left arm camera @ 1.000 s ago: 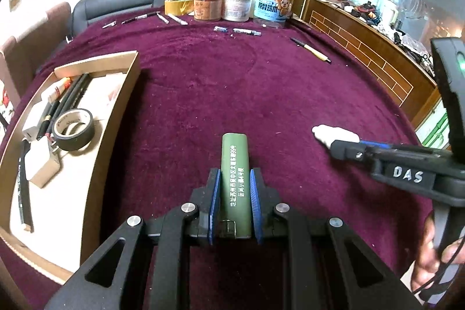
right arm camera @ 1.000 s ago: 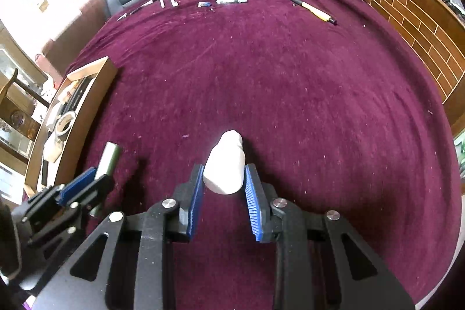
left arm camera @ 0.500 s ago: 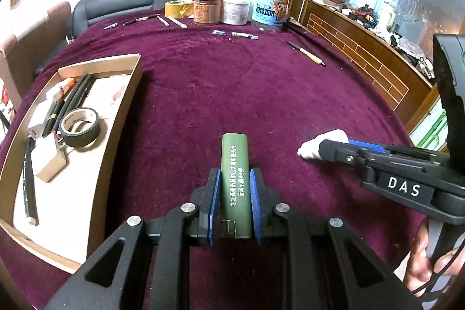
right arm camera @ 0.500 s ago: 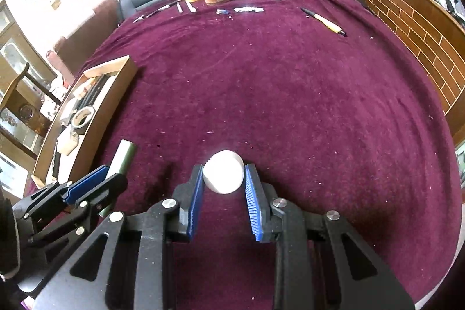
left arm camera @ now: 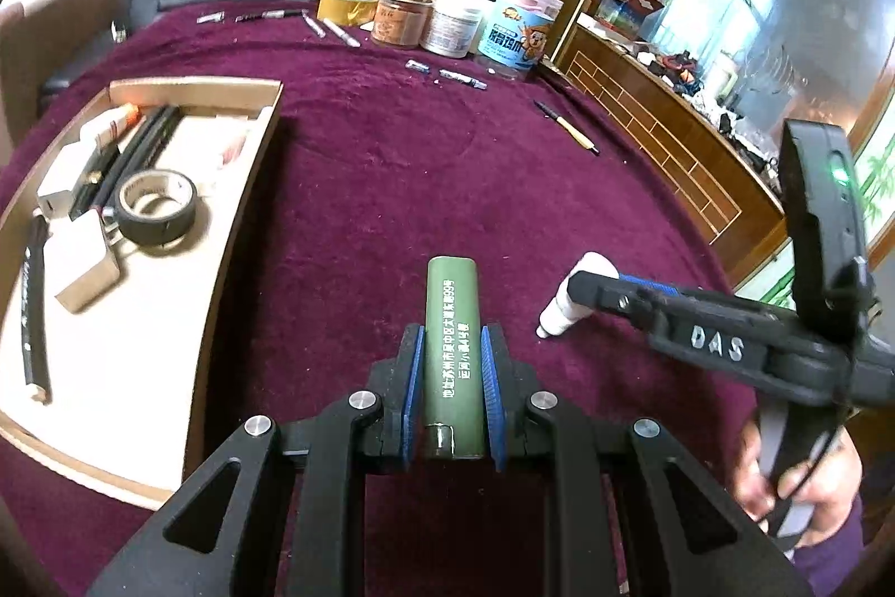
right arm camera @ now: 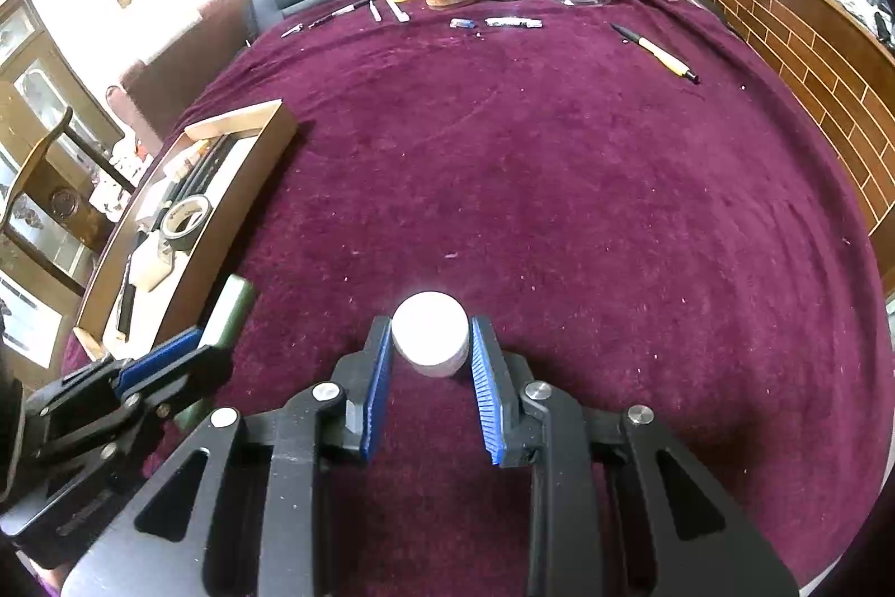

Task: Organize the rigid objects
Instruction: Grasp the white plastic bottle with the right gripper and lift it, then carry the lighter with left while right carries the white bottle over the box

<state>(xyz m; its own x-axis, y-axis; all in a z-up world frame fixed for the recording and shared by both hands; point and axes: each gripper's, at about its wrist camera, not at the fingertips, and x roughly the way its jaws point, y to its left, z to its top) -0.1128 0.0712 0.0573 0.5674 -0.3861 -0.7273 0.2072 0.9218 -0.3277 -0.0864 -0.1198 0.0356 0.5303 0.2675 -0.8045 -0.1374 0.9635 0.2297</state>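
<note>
A big table is covered by a purple cloth [left arm camera: 391, 183]. A flat wooden tray [left arm camera: 246, 228] is seen at about ten o'clock in the left wrist view, with a black tape roll [left arm camera: 158, 212] and pens already inside. The left gripper [left arm camera: 452, 376] is nearer to the tray, so its load can probably be dropped in first. A green tube [left arm camera: 452, 345] is pinched between its blue pads, with the long side pointed straight ahead to twelve o'clock. A small white bottle [right arm camera: 429, 333] is squeezed by the right gripper [right arm camera: 429, 376], with its flat end turned to the camera.
</note>
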